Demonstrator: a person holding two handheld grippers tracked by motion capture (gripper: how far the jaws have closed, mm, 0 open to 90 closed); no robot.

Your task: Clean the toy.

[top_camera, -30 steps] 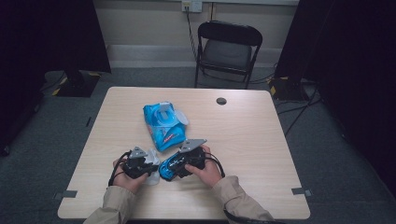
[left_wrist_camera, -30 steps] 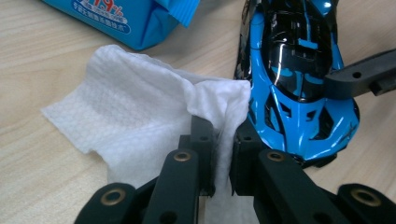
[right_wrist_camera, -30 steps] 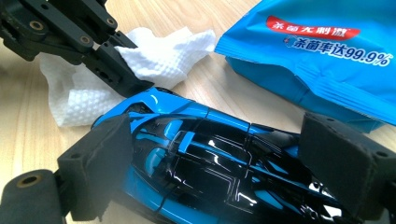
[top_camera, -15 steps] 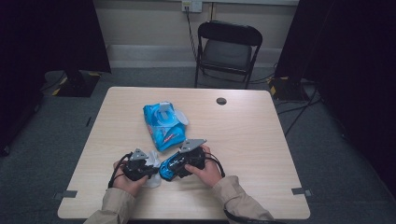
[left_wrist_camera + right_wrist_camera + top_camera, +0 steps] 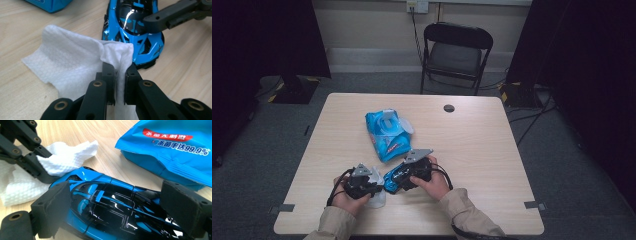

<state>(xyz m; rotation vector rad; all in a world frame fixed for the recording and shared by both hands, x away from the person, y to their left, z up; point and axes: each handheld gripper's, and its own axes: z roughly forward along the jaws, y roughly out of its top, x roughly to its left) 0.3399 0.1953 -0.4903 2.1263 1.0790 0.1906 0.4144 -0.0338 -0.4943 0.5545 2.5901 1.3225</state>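
A blue and black toy car (image 5: 105,205) lies on the light wooden counter (image 5: 482,145), near the person's edge of it, and everything else sits around that car. The right tongs (image 5: 120,207) straddle the car across its body, one padded jaw against each flank, so they are pinching it. In the high view the right tongs (image 5: 414,172) and the car (image 5: 393,181) show just in front of the person's right hand (image 5: 434,182).

Just beside the car's end, the left tongs (image 5: 120,80) are pressed together on a fold of a white wet wipe (image 5: 72,62), which stands up between the jaws and touches the car's bodywork (image 5: 135,27). The rest of the wipe spreads flat on the counter, on the side away from the car. From above, the left tongs (image 5: 362,181) lie to the left of the car, held by the left hand (image 5: 347,197).

Beyond the car, farther from the person, lies a blue pack of wipes (image 5: 387,132), close to the car but apart from it.
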